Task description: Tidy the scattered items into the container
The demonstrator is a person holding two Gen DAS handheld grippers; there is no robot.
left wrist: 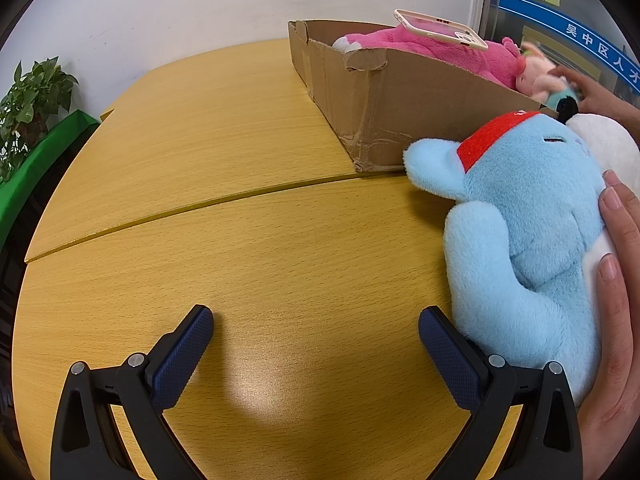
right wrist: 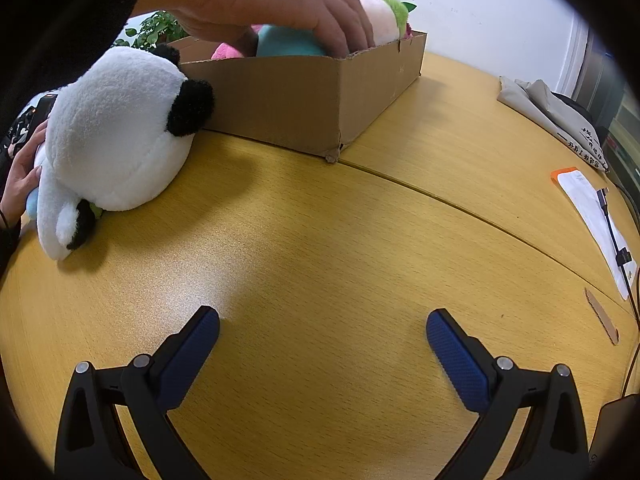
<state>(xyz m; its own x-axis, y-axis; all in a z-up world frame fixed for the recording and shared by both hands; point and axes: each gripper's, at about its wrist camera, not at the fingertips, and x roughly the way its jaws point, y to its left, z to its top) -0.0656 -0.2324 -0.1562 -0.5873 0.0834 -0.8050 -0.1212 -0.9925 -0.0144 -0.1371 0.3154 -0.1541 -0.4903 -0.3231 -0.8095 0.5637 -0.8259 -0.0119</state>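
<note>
A light blue plush with a red band (left wrist: pixel 524 232) lies on the wooden table (left wrist: pixel 248 240) beside the cardboard box (left wrist: pixel 400 104), and a person's hand (left wrist: pixel 618 288) rests on it. My left gripper (left wrist: pixel 316 336) is open just left of the plush, its right finger close to it. A white and black panda plush (right wrist: pixel 116 140) lies against the box (right wrist: pixel 304 92) in the right wrist view. Another hand (right wrist: pixel 280 4) reaches into the box among pink and teal toys. My right gripper (right wrist: pixel 323 338) stands open over bare table (right wrist: pixel 320 240).
A phone in a pale case (left wrist: pixel 440 28) lies on the pink plush (left wrist: pixel 460 50) in the box. A potted plant (left wrist: pixel 32 100) stands far left. Folded cloth (right wrist: pixel 552 116), a white paper with a cable (right wrist: pixel 600 220) and a cardboard strip (right wrist: pixel 602 316) lie at the table's right.
</note>
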